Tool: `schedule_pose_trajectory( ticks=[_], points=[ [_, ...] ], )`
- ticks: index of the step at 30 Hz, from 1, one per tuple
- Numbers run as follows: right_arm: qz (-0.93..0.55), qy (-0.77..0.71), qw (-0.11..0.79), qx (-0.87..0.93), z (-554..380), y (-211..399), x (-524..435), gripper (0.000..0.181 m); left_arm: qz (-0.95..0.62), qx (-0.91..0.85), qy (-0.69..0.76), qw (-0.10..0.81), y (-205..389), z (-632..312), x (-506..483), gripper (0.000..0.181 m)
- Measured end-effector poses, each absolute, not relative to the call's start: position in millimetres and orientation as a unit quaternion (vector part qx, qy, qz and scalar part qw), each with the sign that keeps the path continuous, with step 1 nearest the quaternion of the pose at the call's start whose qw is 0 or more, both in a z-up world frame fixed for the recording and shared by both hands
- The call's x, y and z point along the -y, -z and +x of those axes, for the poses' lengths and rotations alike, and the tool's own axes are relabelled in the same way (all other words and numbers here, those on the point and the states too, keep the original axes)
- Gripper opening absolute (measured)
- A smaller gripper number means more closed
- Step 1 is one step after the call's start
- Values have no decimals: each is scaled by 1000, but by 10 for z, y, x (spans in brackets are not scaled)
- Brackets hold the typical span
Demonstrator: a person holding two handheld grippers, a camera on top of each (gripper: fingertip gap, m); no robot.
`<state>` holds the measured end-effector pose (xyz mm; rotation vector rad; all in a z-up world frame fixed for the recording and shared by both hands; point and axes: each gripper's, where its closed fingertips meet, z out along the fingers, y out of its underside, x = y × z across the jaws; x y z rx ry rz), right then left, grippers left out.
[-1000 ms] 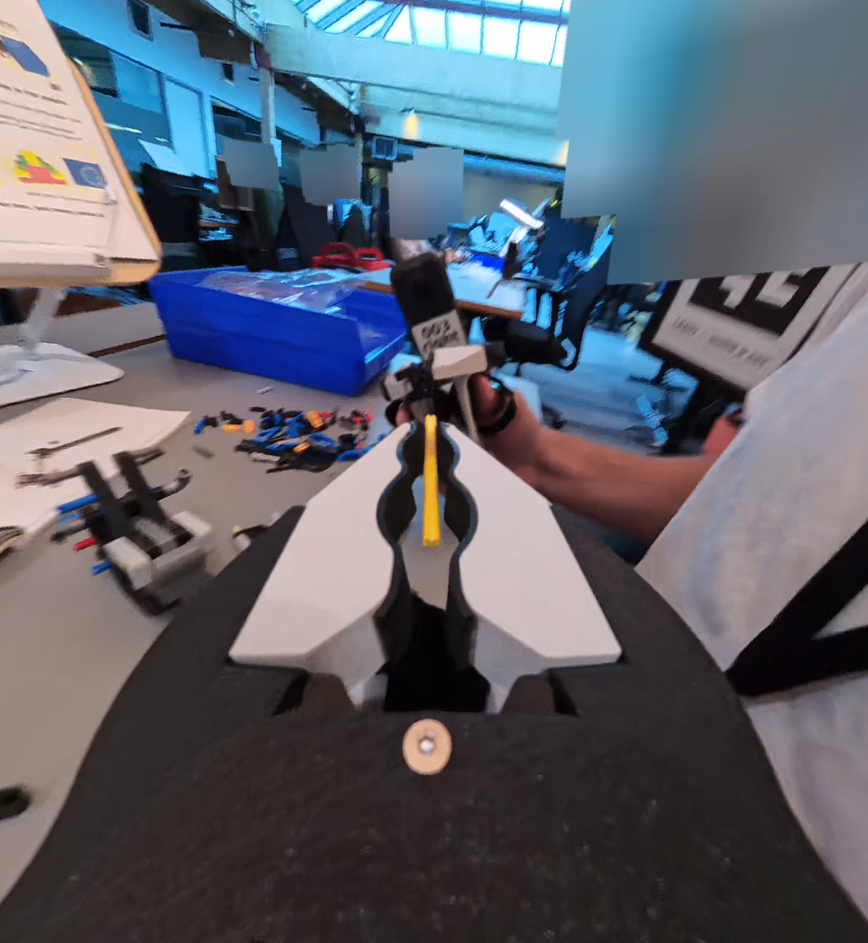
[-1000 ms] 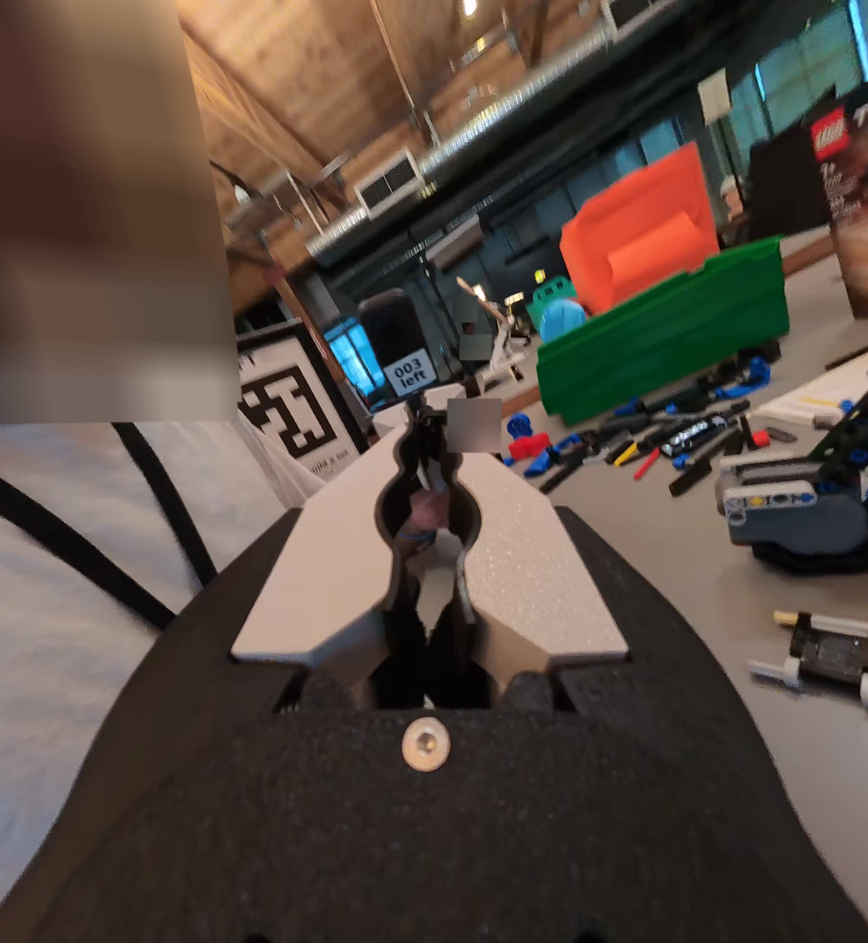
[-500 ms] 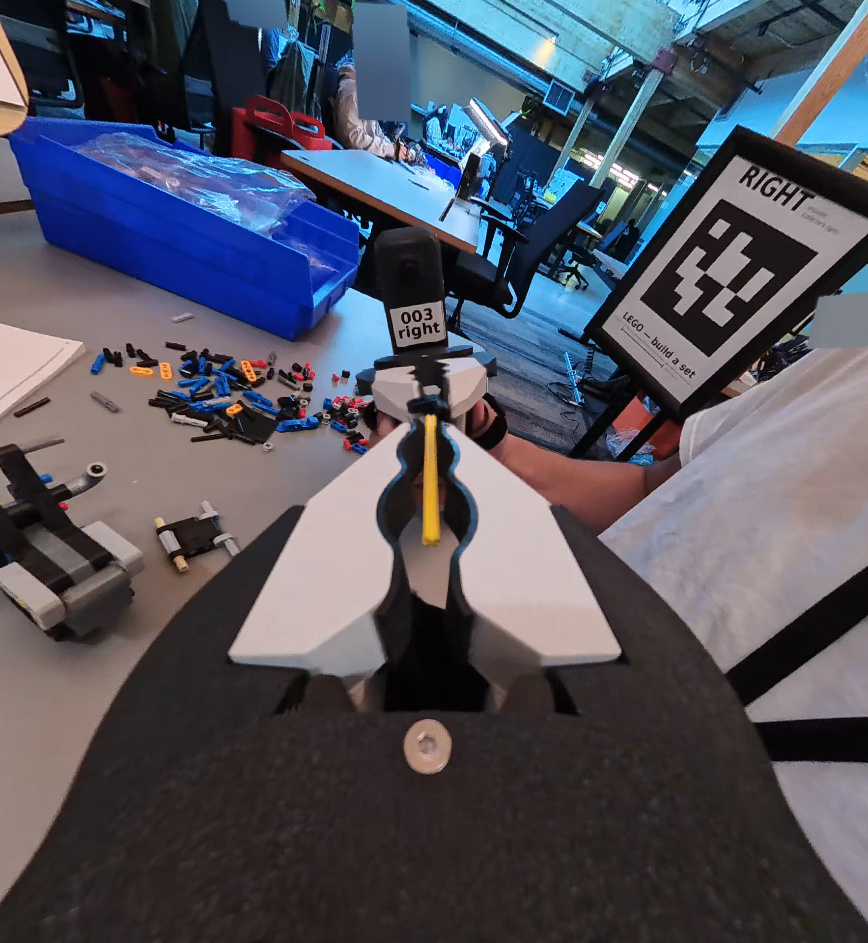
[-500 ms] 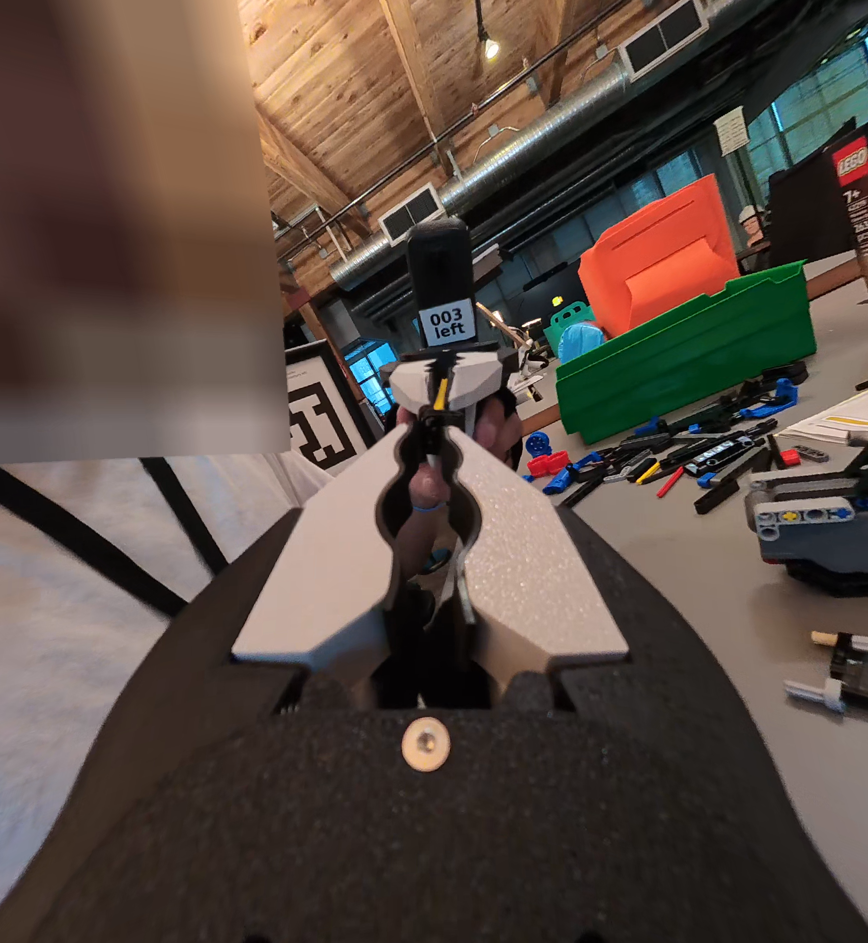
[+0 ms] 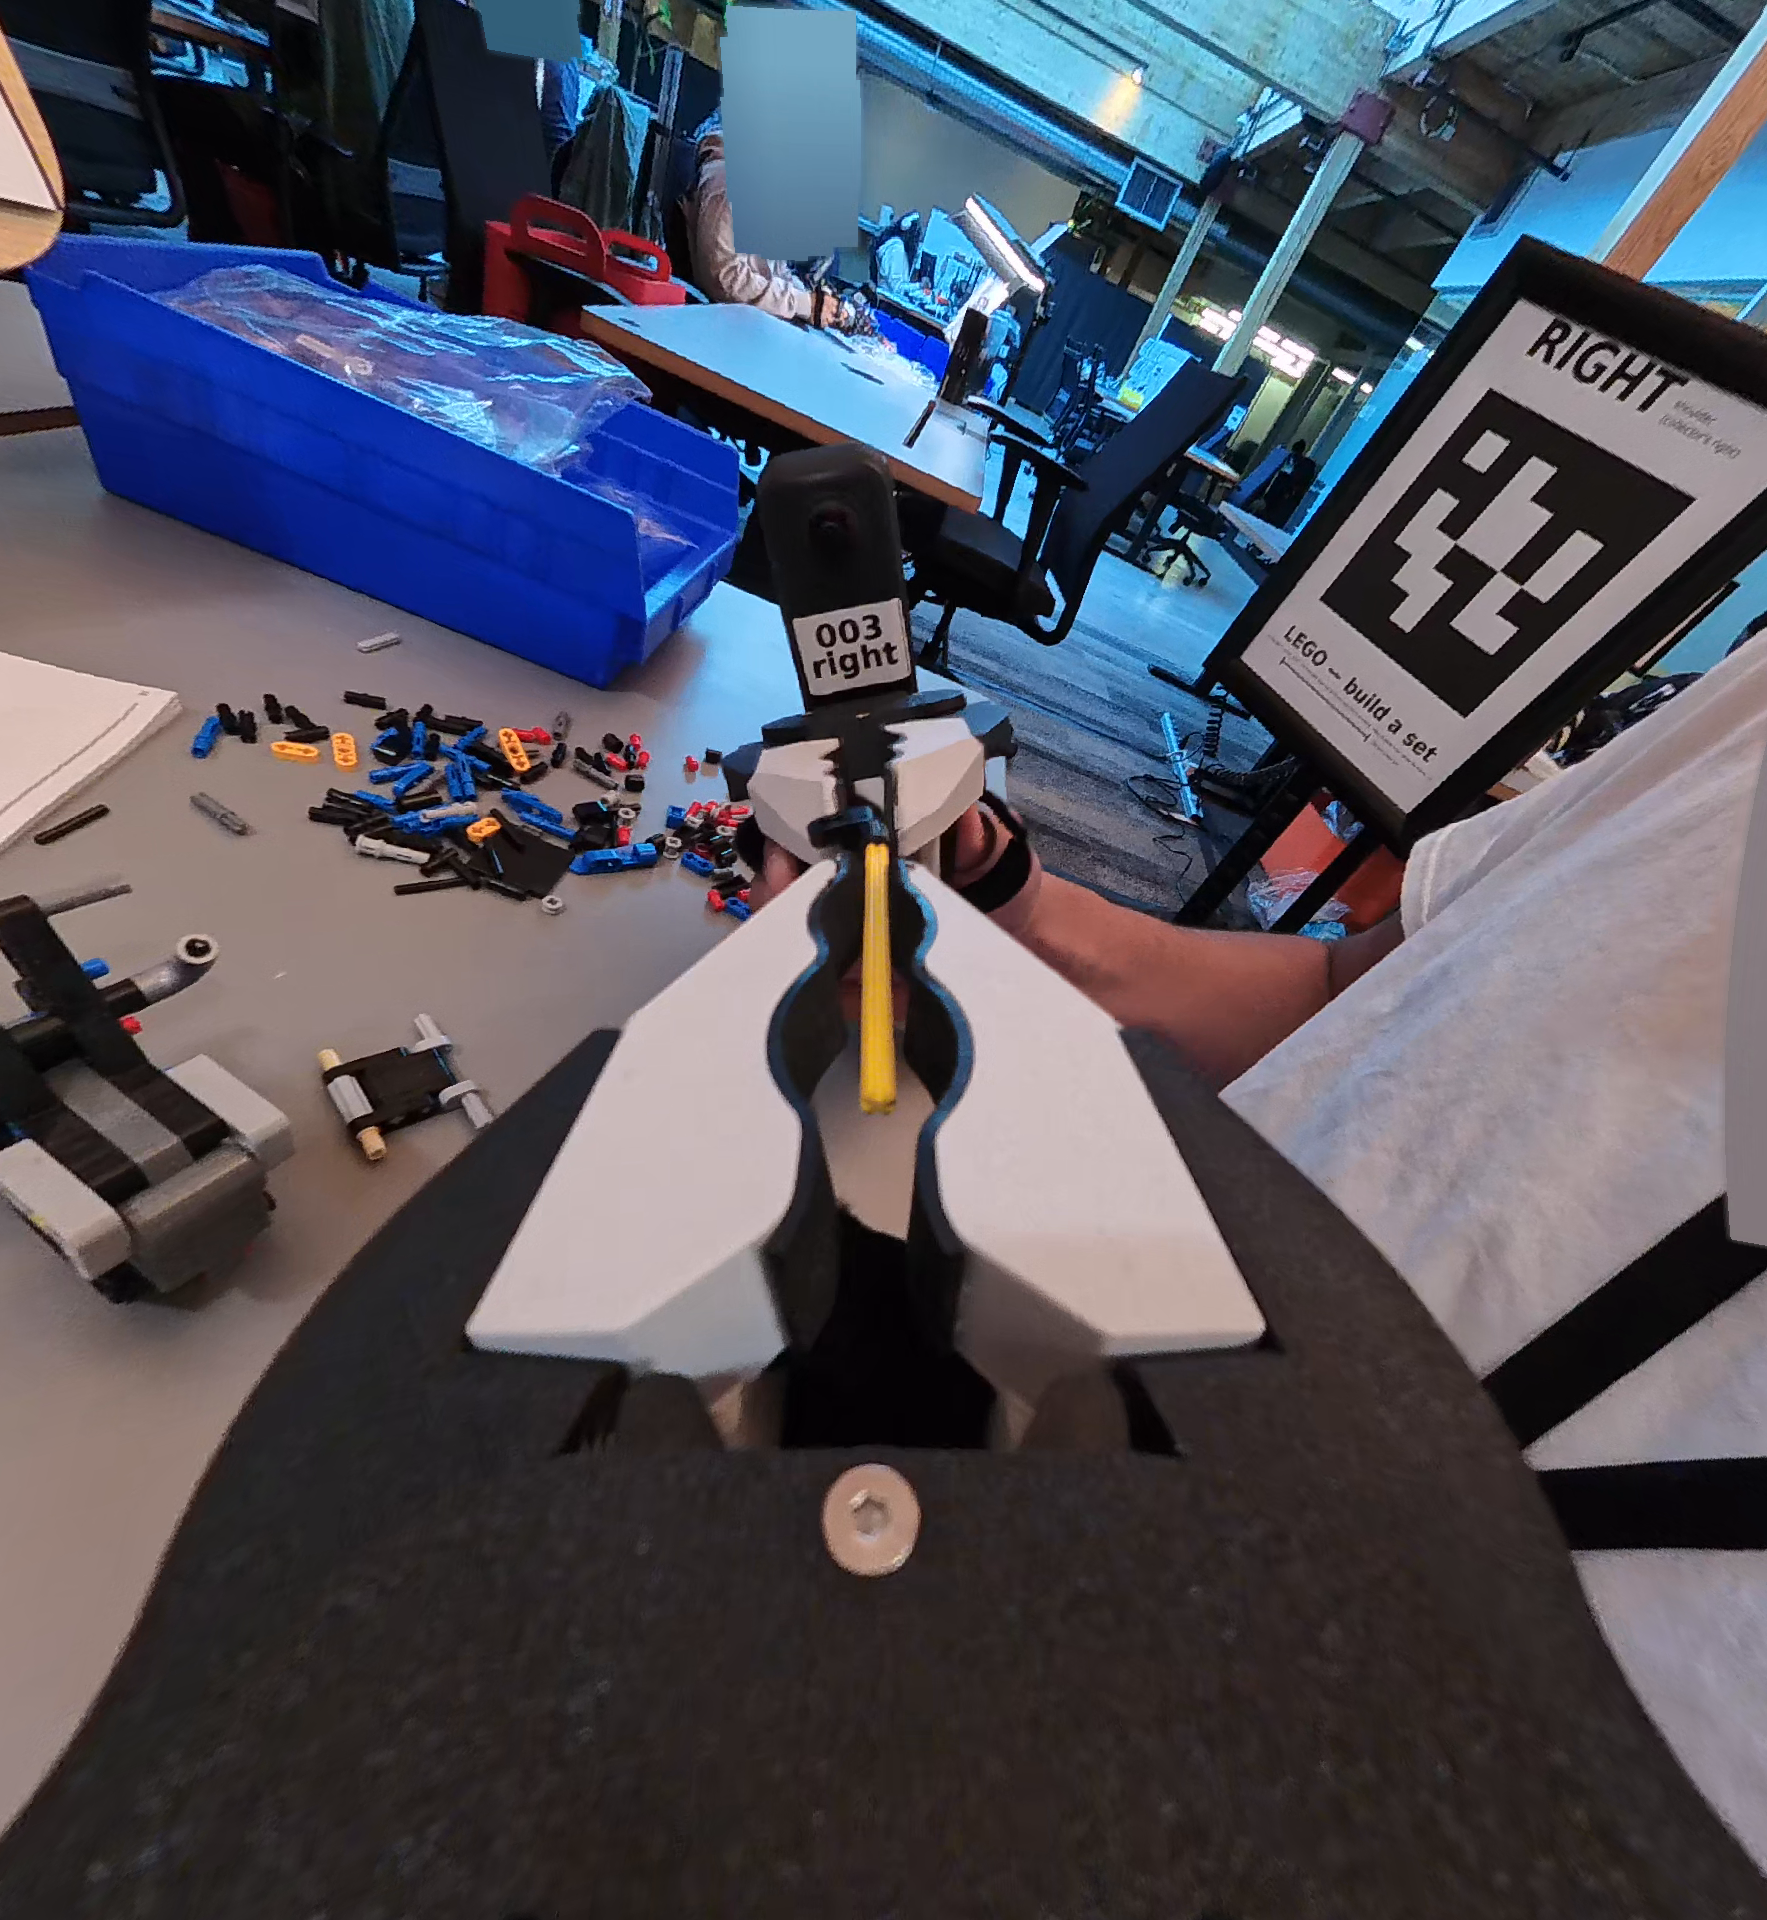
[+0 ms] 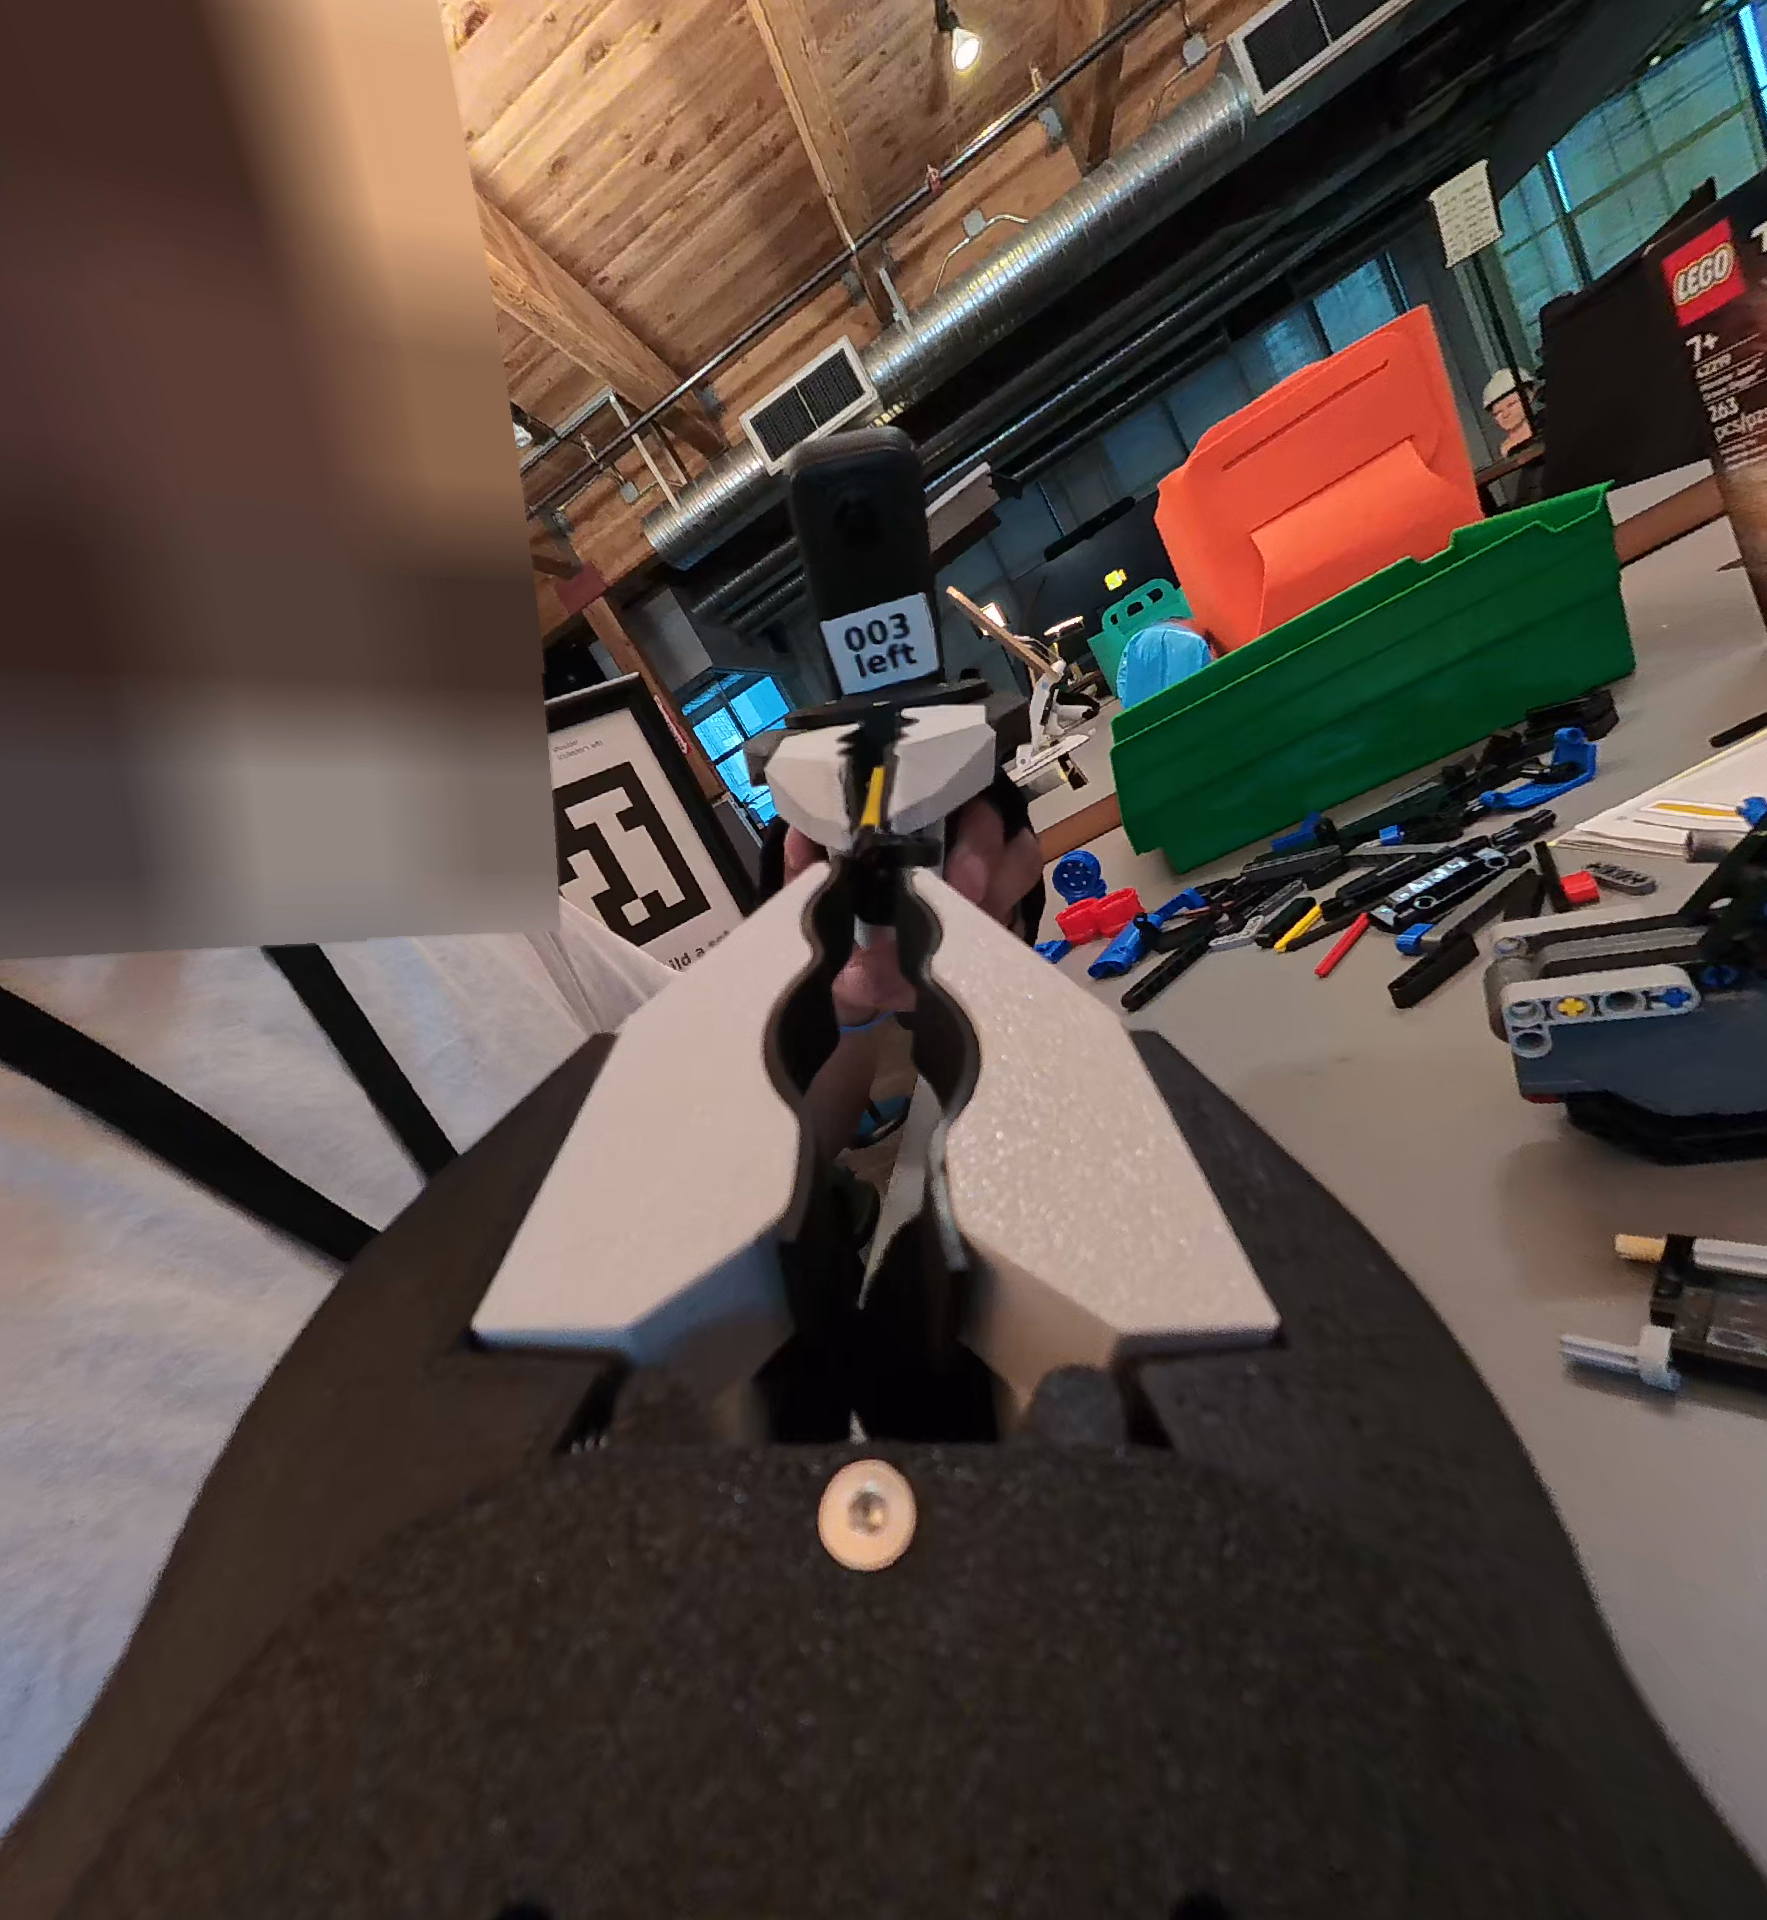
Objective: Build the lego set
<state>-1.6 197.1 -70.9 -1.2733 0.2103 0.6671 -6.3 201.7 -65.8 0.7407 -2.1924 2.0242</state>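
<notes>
Printed sticker on each camera, boxed set on desk (image 6: 1430,1299), left gripper (image 5: 874,883) jaws pinching yellow rod (image 5: 876,987), right gripper (image 6: 874,883) jaws pinching small black piece (image 6: 874,847) at rod's tip

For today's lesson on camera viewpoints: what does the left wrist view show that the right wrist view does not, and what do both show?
Only the left wrist view: a blue bin holding clear plastic, and a framed marker sign.

Only the right wrist view: a green bin, an orange shape behind it, and the set's box.

Both: the yellow axle held in the left gripper, the right gripper meeting it tip to tip, the grey-black model and the small black assembly.
</notes>
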Motion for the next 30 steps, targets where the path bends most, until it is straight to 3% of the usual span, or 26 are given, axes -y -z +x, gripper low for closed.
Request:
schedule_pose_trajectory(
  ticks=[14, 30],
  points=[
    [-602, -335, 717, -104, -61, 818, -2001, 6, 191, 774, -599, -71, 777, -100, -2046, 2],
    [-614, -346, 700, -119, -53, 904, -2033, 6, 191, 782, -590, -62, 870, -82, -2061, 2]
  ],
)
